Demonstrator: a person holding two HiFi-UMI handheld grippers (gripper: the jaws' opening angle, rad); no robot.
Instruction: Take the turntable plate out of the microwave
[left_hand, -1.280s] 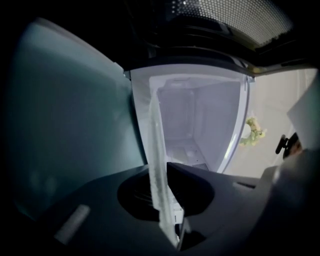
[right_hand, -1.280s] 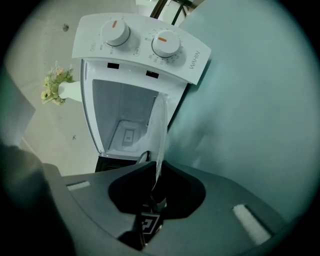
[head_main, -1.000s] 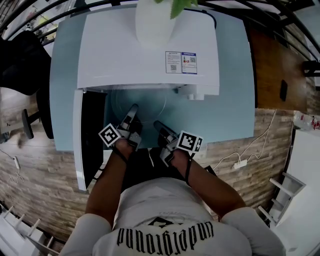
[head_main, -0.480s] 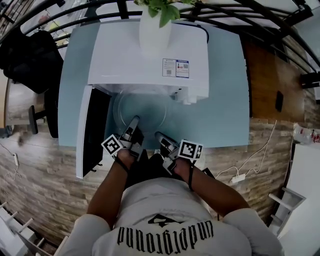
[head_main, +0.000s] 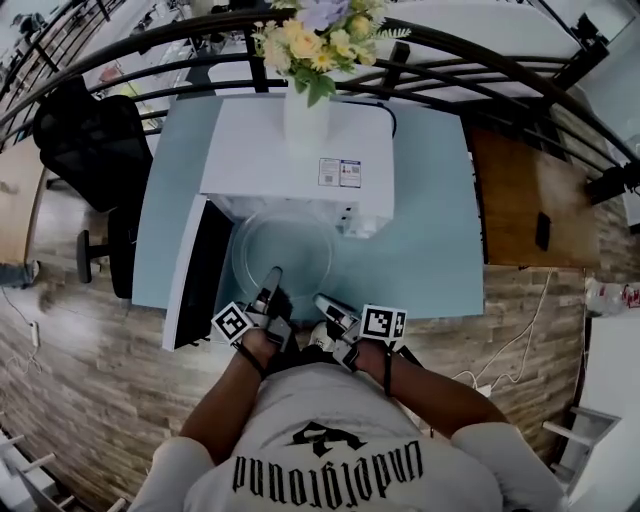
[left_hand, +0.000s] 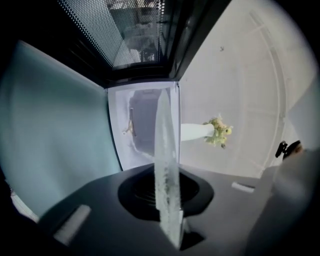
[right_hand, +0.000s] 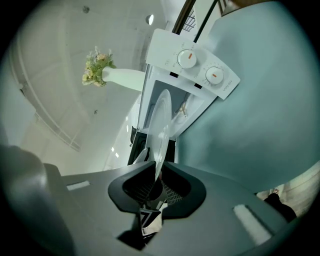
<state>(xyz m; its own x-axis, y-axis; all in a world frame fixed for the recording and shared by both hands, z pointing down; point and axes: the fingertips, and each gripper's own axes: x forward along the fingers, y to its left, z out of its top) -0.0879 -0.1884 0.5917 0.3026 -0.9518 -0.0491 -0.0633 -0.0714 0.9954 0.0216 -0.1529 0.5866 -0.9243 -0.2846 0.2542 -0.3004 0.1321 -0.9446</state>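
The clear glass turntable plate (head_main: 283, 252) hangs flat in front of the white microwave (head_main: 300, 160), almost wholly out of its cavity. My left gripper (head_main: 272, 284) is shut on the plate's near rim, and my right gripper (head_main: 326, 303) is shut on the same rim a little to the right. In the left gripper view the plate (left_hand: 165, 160) shows edge-on, pinched between the jaws of the left gripper (left_hand: 168, 202), with the cavity (left_hand: 142, 125) behind it. The right gripper view also has the plate (right_hand: 160, 127) edge-on in the right gripper (right_hand: 153, 186).
The microwave door (head_main: 203, 272) stands open to the left of the plate. A white vase of flowers (head_main: 306, 95) sits on top of the microwave. The light blue table (head_main: 430, 230) carries the microwave. A black chair (head_main: 92, 145) stands left; two knobs (right_hand: 200, 67) mark the panel.
Both grippers have drawn back toward the person and risen, taking the glass plate with them. It was partly under the microwave's top and now lies in front of the opening.
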